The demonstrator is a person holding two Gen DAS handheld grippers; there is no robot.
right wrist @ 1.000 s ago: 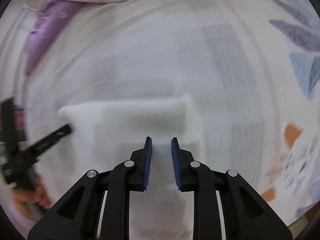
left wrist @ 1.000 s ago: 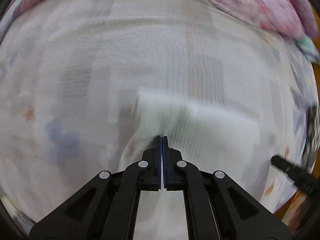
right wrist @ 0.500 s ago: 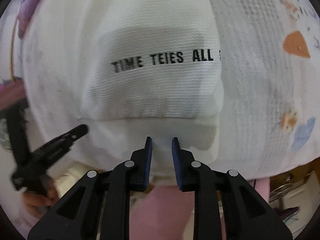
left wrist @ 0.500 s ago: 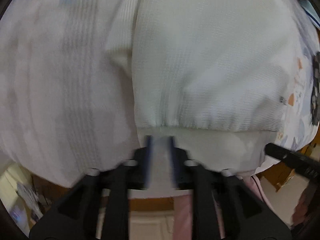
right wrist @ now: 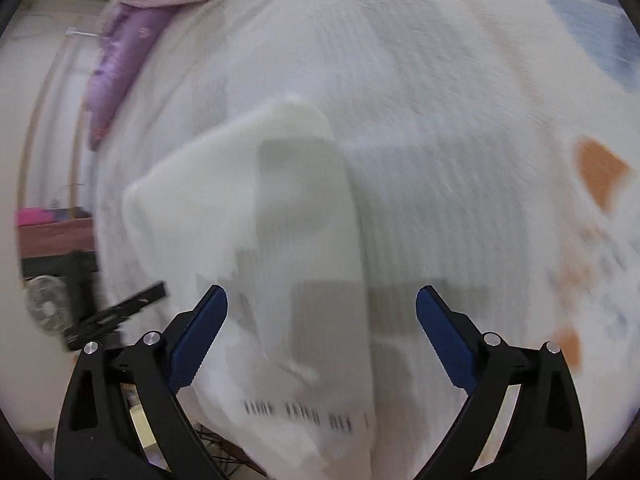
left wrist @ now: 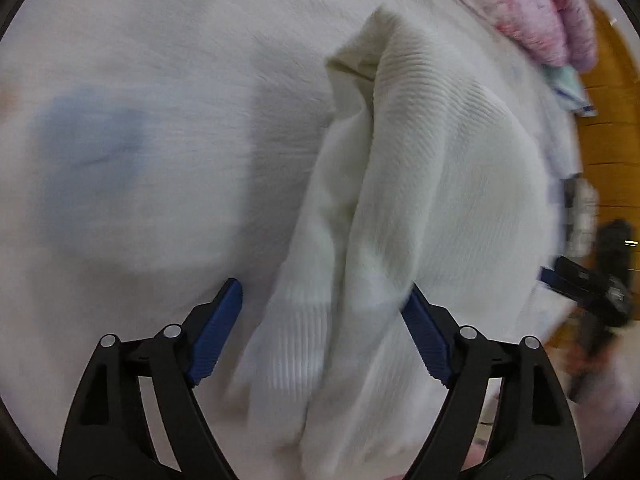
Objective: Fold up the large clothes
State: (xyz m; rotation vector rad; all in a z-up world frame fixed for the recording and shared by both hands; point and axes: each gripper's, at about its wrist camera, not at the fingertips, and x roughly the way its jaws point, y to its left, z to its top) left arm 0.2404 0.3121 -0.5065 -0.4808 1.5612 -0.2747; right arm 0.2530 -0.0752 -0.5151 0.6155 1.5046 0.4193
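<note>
A white ribbed garment [left wrist: 420,184] lies folded in a thick bundle on the pale patterned bed sheet [left wrist: 140,80]. In the right wrist view the same garment [right wrist: 240,208] is blurred, with a line of black lettering near its lower edge. My left gripper [left wrist: 322,300] is wide open with the garment's near end lying between its fingers. My right gripper [right wrist: 322,308] is wide open above the garment's near part. Each gripper shows at the edge of the other's view: the right one [left wrist: 580,284], the left one [right wrist: 120,312].
Pink and purple bedding [left wrist: 532,8] is piled at the far side of the bed, and shows purple in the right wrist view [right wrist: 120,48]. A wooden surface [left wrist: 608,128] lies past the bed's right edge. A small fan [right wrist: 48,308] stands beyond the left edge.
Both grippers have opened wide and let go of the garment, and have pulled back over it. The garment now lies folded on the sheet. Both views are blurred by motion.
</note>
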